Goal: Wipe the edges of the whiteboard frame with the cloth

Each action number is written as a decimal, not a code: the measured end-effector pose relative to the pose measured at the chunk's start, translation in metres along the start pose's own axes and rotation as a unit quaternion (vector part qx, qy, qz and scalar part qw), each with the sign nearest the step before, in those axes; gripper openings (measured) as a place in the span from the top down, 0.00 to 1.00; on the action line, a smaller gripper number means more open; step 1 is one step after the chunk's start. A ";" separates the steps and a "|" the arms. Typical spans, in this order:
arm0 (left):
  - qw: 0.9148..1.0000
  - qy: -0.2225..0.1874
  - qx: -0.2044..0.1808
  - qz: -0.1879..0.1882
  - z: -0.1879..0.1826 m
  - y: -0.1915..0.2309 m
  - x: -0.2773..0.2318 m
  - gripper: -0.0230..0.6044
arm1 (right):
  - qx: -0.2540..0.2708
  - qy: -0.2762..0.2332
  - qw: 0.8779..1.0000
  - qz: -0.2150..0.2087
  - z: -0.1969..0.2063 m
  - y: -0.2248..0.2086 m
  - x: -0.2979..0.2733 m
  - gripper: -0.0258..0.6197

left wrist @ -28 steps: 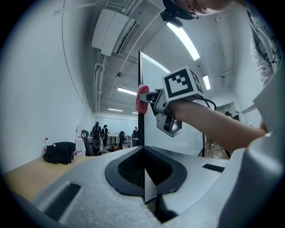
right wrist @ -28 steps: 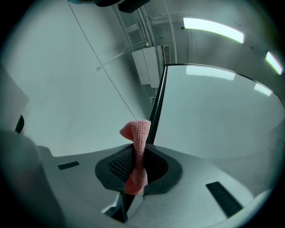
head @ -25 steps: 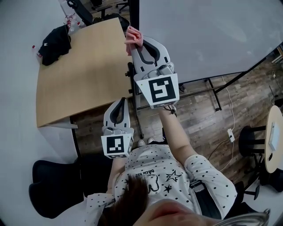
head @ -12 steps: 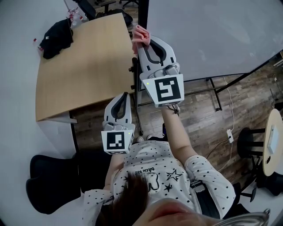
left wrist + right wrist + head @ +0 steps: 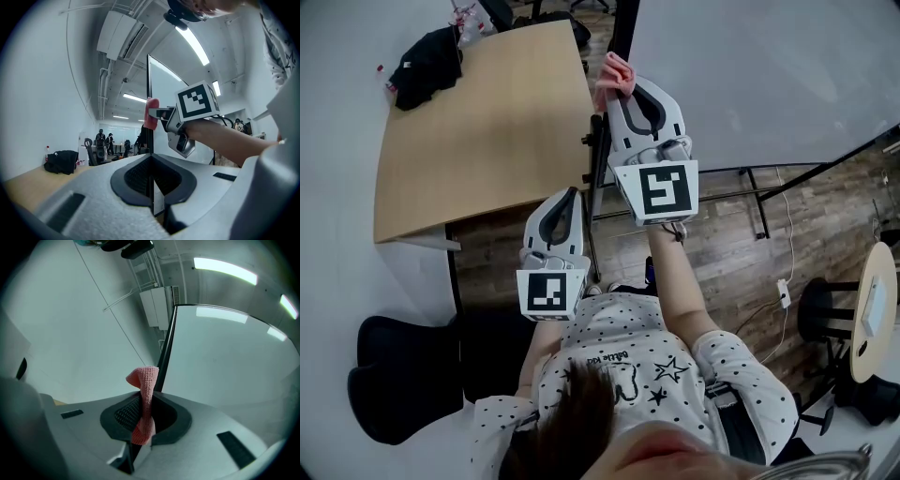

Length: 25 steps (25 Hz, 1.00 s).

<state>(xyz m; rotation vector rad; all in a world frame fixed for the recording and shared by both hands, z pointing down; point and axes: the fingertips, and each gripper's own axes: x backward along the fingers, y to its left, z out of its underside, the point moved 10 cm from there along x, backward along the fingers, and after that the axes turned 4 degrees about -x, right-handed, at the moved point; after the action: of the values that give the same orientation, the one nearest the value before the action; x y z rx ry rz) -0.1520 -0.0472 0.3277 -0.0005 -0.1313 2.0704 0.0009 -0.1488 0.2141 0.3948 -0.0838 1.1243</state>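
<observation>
Right, nearest first: the left gripper (image 5: 565, 197) sits back by the torso, jaws together on nothing. Its own view (image 5: 153, 187) confirms that, so it's not involved.

The right gripper (image 5: 628, 89) is extended ahead of it and is the working one. Its jaws are clamped on the pink cloth (image 5: 143, 394), which stands up out of them in a twisted fold.

Key relation: the whiteboard frame (image 5: 168, 341), a thin black strip, lies just right of the cloth tip. Its long axis runs straight away from the jaws, so we judge the stroke goes along that line, not across it. The cloth tip overlaps the strip's left side in the right gripper view. We can't tell whether it's pressing or just beside.

Head view agrees: cloth (image 5: 614, 68) at the left edge of the whiteboard frame (image 5: 625, 23), board face (image 5: 750, 66) to the right, wooden desk (image 5: 478, 122) to the left.

Versus a second ago, the whole view has shifted right. The cloth has stayed at the same edge with little travel along it, and the left gripper is still parked.
</observation>
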 end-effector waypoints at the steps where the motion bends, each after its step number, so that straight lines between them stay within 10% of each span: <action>1: 1.000 0.000 0.000 0.000 0.000 0.000 0.000 0.94 | 0.000 0.002 1.000 0.000 0.001 0.000 0.000 0.90; 25: 1.000 0.003 0.015 0.011 -0.004 -0.001 -0.005 0.94 | -0.017 0.011 1.000 0.003 0.020 0.003 0.006 0.90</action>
<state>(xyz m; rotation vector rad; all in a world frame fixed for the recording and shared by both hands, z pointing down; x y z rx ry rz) -0.1486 -0.0509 0.3231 0.0106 -0.0976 2.0935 0.0032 -0.1492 0.2352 0.3520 -0.0835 1.1314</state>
